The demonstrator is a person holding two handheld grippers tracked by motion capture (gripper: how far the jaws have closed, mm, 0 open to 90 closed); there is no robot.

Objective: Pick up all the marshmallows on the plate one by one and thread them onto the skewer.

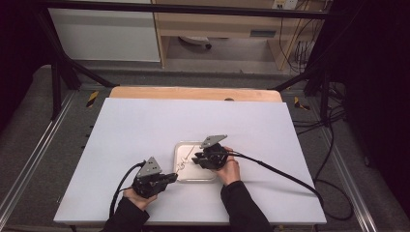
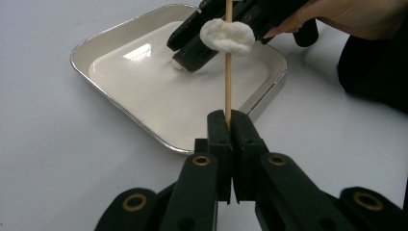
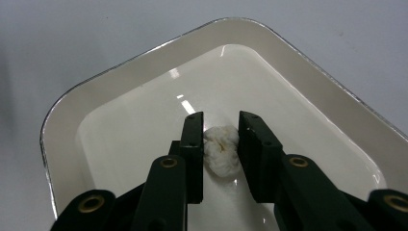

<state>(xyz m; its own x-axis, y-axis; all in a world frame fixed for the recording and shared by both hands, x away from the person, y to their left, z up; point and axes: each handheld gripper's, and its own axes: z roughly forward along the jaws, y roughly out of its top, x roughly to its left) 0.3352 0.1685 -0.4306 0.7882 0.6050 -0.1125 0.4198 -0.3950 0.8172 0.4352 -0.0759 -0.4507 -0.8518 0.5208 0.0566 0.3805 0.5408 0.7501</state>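
Marshmallows, white: two counted. One already threaded on skewer (image 2: 228,62); one marshmallow (image 3: 221,150) loose in tray (image 3: 144,86), mid-table toward near edge. My left claw (image 2: 230,120) clamped tight on skewer base, stick upright. My right claw (image 3: 220,144) straddles loose piece, jaws just closing, not yet pinching. Left, I judge: grip, lift, thread second.

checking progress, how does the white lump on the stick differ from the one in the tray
The lump on the stick is speared and held up above the tray; the lump in the tray lies on the tray floor. The first is carried by the stick, which the left gripper clamps; the second sits between the right gripper jaws, which look not yet pressed on it. Both are white and fluffy.
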